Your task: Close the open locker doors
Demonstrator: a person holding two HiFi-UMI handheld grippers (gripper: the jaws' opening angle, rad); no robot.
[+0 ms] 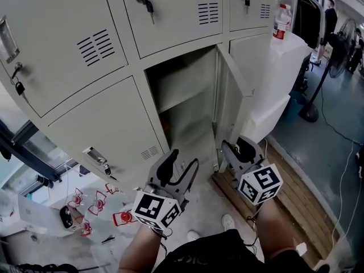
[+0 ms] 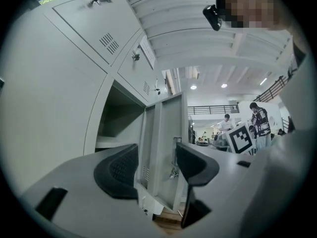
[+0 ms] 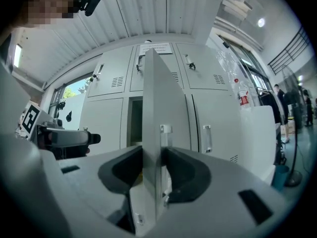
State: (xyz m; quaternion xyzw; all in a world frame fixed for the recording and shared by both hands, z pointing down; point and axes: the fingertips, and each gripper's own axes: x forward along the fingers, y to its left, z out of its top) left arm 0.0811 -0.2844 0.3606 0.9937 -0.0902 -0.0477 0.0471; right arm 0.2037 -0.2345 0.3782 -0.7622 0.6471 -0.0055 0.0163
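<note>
right claw (image 3: 153, 157) clamped on the free edge of the open locker door (image 3: 152, 98), likely to swing it shut | left claw (image 2: 157, 158) jaws apart, empty, just beside | door stands wide from its compartment (image 1: 185, 95); neighbouring doors (image 1: 170, 10) closed | wooden pallet (image 1: 296, 192) underfoot; bottle (image 1: 280, 20) on white-draped surface (image 1: 284, 67); workshop hall beyond

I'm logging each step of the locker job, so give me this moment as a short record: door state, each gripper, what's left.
Open door: one, lower row, swung outward
Compartment: exposed, a shelf inside
Right gripper: jaws closed on the open door's free edge
Left gripper: jaws apart, holding nothing, facing the doorway
Other doors: shut; keys hang in upper locks
Remaining: open door not yet pushed shut
</note>
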